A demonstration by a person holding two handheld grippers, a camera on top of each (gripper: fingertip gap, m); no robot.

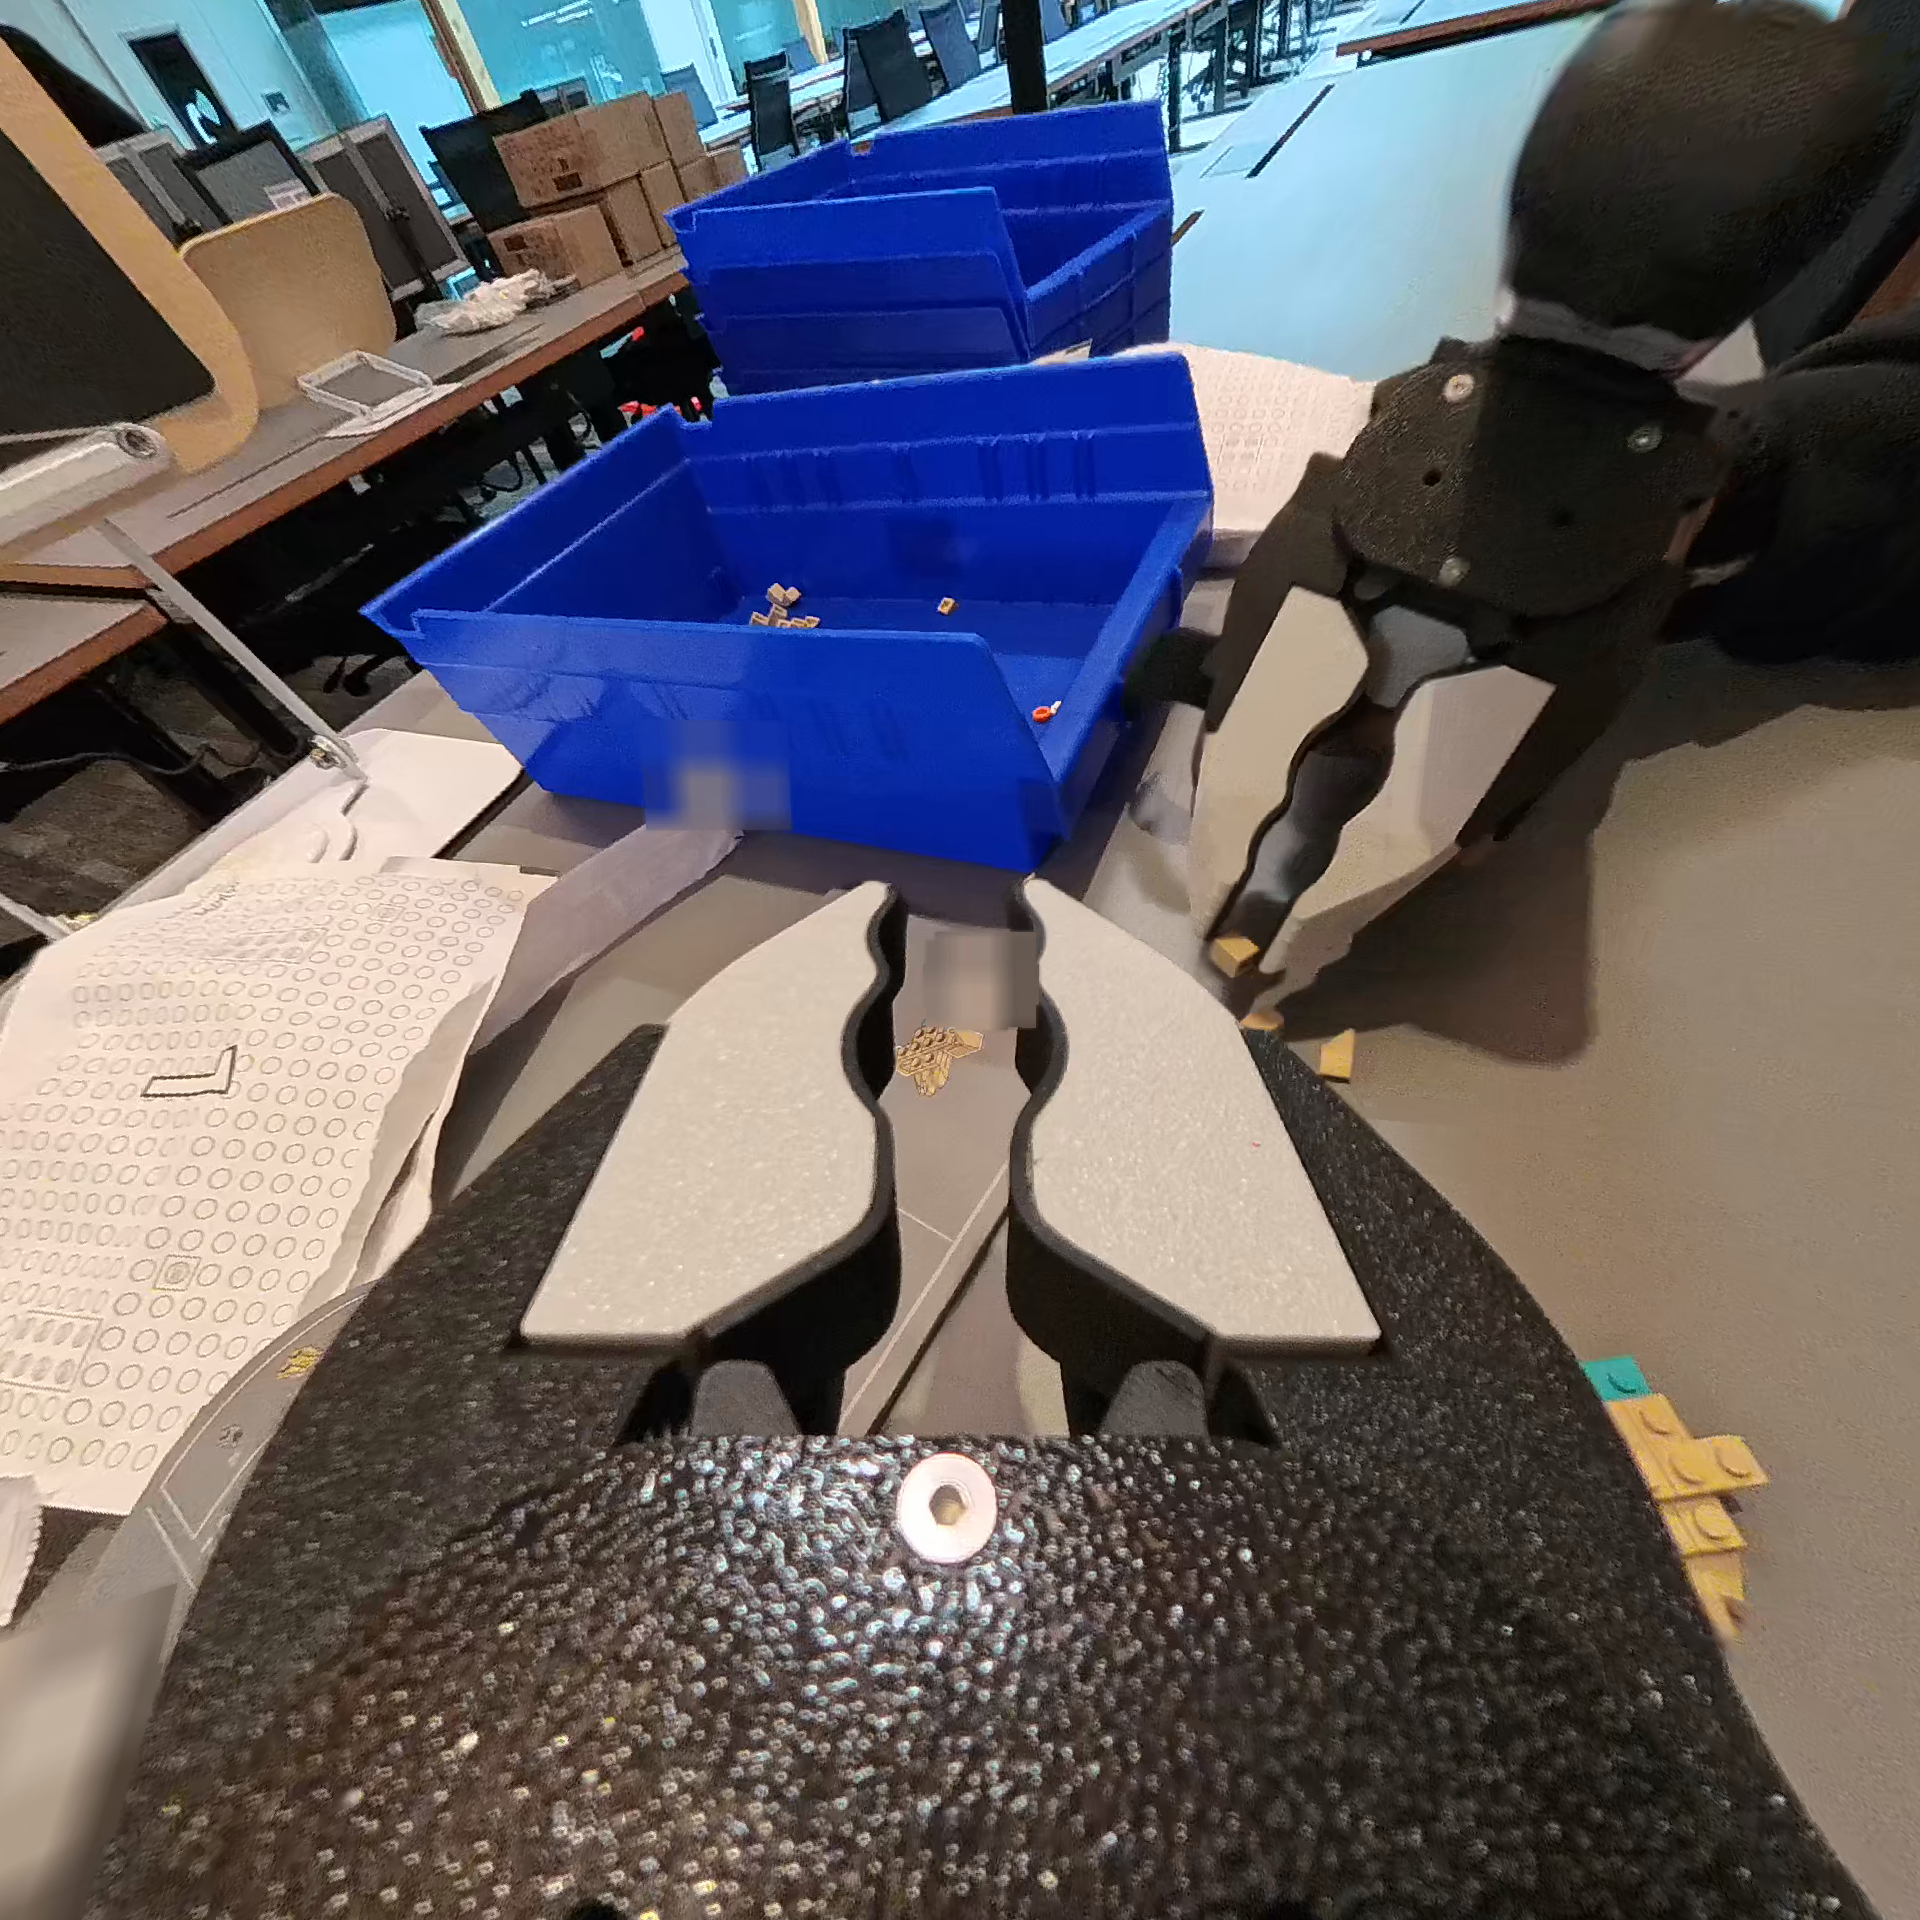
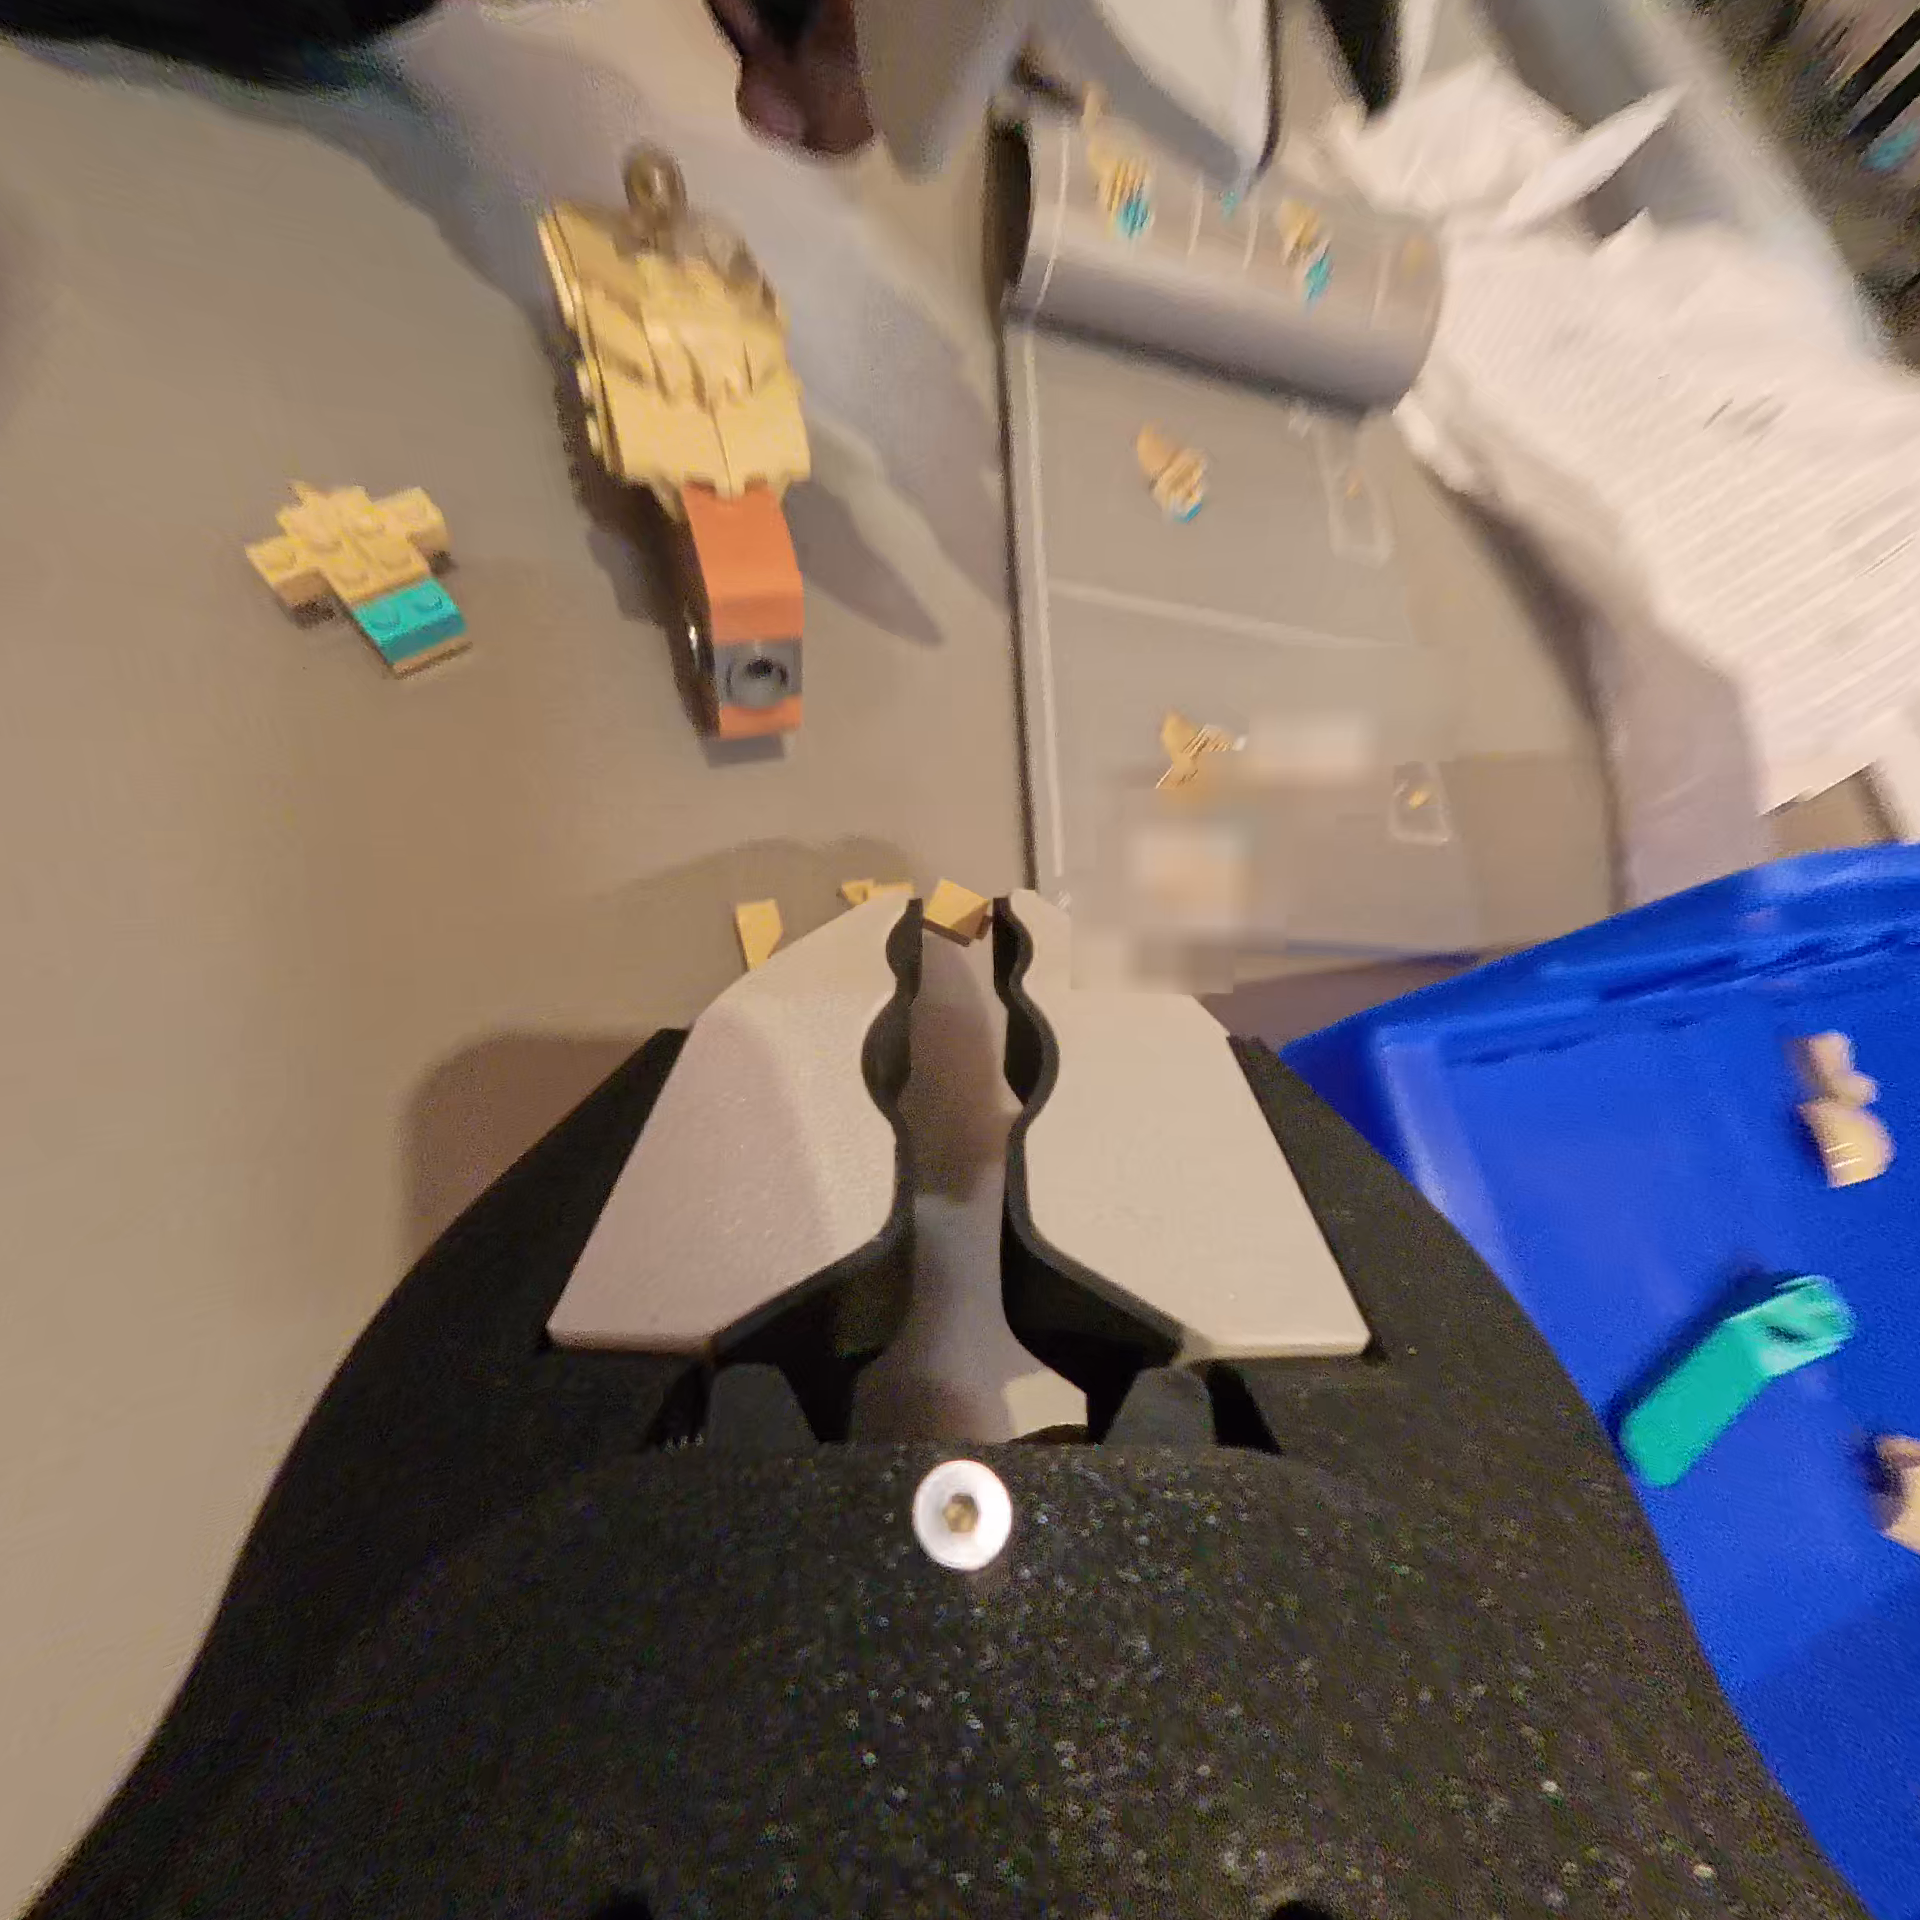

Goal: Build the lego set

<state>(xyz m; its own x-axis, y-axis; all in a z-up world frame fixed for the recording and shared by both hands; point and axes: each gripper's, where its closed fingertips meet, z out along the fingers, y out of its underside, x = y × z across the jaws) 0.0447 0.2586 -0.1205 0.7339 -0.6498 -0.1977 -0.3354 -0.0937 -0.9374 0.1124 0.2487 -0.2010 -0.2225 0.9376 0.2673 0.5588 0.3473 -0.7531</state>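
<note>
**Tan piece pinched at the right fingertips, beside the blue bin**

A blue bin [image 1: 831,665] holding a few small tan bits stands ahead, more bins stacked behind it. Dotted paper sheets [image 1: 208,1122] lie to the left, and a tan-and-orange brick model [image 2: 696,416] rests on the grey table [image 2: 260,935]. The right gripper [image 2: 956,914] is closed on a small tan piece [image 2: 954,906], with loose tan pieces [image 2: 758,927] just beside it. The left gripper [image 1: 961,935] hovers slightly parted, holding nothing, over a printed booklet page [image 1: 935,1060].
</note>
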